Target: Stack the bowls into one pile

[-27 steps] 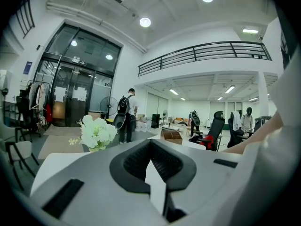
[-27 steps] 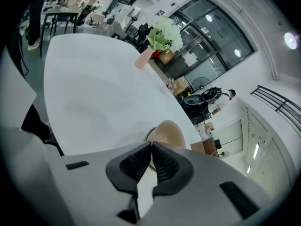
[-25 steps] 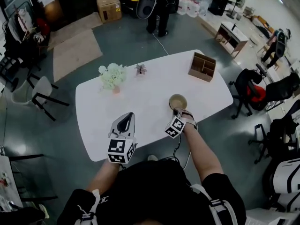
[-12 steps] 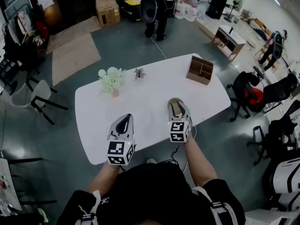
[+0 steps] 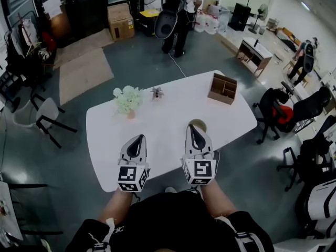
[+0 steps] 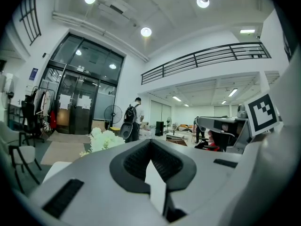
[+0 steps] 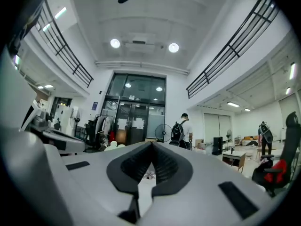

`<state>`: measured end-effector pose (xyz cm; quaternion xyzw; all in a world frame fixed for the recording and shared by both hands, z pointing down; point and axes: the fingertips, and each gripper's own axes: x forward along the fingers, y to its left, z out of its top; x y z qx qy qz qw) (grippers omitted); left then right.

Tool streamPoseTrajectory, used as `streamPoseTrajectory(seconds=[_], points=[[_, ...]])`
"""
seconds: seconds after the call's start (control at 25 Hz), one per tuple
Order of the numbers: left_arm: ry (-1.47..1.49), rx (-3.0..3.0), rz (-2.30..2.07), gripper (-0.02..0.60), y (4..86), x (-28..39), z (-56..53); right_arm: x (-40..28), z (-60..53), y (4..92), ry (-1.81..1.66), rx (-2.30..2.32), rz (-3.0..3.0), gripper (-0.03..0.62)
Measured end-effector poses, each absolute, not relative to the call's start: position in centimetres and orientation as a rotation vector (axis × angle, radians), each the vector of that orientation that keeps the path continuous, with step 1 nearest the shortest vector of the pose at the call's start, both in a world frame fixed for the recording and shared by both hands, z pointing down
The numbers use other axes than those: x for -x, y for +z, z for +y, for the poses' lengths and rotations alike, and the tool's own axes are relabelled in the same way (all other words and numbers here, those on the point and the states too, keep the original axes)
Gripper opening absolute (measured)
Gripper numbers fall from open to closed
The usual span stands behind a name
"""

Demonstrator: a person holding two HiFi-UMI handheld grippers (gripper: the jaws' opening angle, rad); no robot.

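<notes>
A tan bowl [image 5: 201, 123] sits on the white table [image 5: 157, 121], mostly hidden behind the tip of my right gripper [image 5: 192, 128]. That gripper is held high and level above the table's near side, shut and empty. My left gripper [image 5: 139, 139] is beside it to the left, also level, with its jaws together and nothing in them. In the left gripper view the left gripper [image 6: 151, 141] points across the room, with the right one at the frame's right edge. The right gripper view shows the right gripper [image 7: 152, 144] with its pads meeting at the tip.
On the table's far side stand a pot of pale flowers [image 5: 127, 98], a small plant [image 5: 157, 92] and a wooden organizer [image 5: 222, 88]. Office chairs [image 5: 286, 105] stand to the right and a white chair [image 5: 44, 113] to the left. A person [image 5: 178, 12] with a backpack stands beyond.
My right gripper has lifted off the bowl, rolled upright and come level beside the left one. The bowl stays on the table. The left gripper has risen a little.
</notes>
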<state>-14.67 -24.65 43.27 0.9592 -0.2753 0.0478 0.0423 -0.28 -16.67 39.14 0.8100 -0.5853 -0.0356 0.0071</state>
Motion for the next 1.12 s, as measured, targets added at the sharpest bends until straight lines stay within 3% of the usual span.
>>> streamPoseTrajectory(seconds=[1.12], points=[[0.126,-2.917,-0.891,0.014,42.8,19.9,-24.2,4.9,-16.2,40.6,-0.09,-2.516,-1.871,0.014]])
